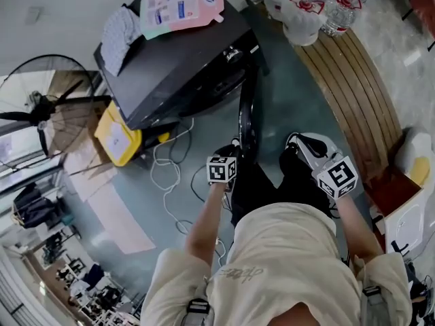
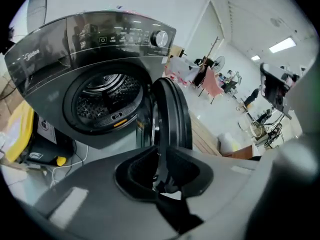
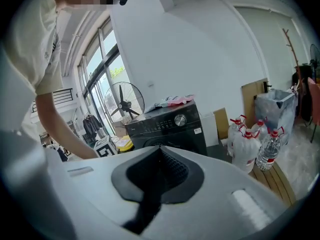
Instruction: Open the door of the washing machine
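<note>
The dark washing machine (image 1: 183,53) stands at the top left of the head view. Its round door (image 1: 248,114) hangs swung out and shows edge on. The left gripper view looks into the bare drum (image 2: 105,101), with the door (image 2: 172,116) to its right. My left gripper (image 1: 231,153) hovers by the door's lower edge. Its jaws (image 2: 159,154) are a narrow slit apart with nothing gripped, and the door edge shows beyond them. My right gripper (image 1: 299,148) is right of the door, off the machine (image 3: 167,124), and its pads (image 3: 160,151) meet on nothing.
A pink detergent pouch (image 1: 180,5) and a cloth (image 1: 121,36) lie on the machine's top. A yellow container (image 1: 119,136), a white cable (image 1: 166,175) and a standing fan (image 1: 41,107) are to its left. Water jugs (image 1: 306,9) stand on a wooden platform (image 1: 353,94) at the right.
</note>
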{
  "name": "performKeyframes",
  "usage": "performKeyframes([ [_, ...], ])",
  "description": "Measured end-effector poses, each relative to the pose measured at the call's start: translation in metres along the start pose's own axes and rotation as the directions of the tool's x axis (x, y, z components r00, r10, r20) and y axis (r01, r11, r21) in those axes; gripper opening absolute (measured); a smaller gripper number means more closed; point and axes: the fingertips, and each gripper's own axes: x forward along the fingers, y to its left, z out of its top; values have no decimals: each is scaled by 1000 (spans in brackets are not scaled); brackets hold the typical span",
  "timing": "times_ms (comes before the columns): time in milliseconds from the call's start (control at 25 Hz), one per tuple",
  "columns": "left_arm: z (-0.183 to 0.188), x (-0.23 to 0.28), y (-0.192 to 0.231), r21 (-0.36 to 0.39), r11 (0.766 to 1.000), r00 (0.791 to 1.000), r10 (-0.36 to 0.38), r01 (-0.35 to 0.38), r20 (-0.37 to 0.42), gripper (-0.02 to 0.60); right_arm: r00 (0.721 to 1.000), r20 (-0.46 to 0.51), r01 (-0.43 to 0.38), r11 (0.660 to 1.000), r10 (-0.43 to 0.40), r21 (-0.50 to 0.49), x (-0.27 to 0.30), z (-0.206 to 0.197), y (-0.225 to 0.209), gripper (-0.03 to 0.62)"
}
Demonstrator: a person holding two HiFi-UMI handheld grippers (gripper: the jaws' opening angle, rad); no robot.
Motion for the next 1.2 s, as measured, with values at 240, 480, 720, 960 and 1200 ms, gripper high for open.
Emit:
performKeyframes([
  [240,34,17,-13,27,999,1000,-28,28,-4,63,1000,-20,-23,1000,23,8,-6,0,-15,2],
  [480,36,22,-26,86,994,998,-58,61,-32,38,999,-36,-23,999,25,36,-3,-1,-20,2],
  [720,36,28,-43,154,970,981,-181,189,-62,49,998,-62,15,1000,-15,3,12,4,-10,2],
  [960,34,37,-70,180,933,950,-304,313,-76,48,994,-76,83,997,-83,-3,13,15,0,2],
  [1200,42,49,-106,211,882,907,-409,422,-102,40,984,-96,149,989,-149,-7,17,18,1,2],
])
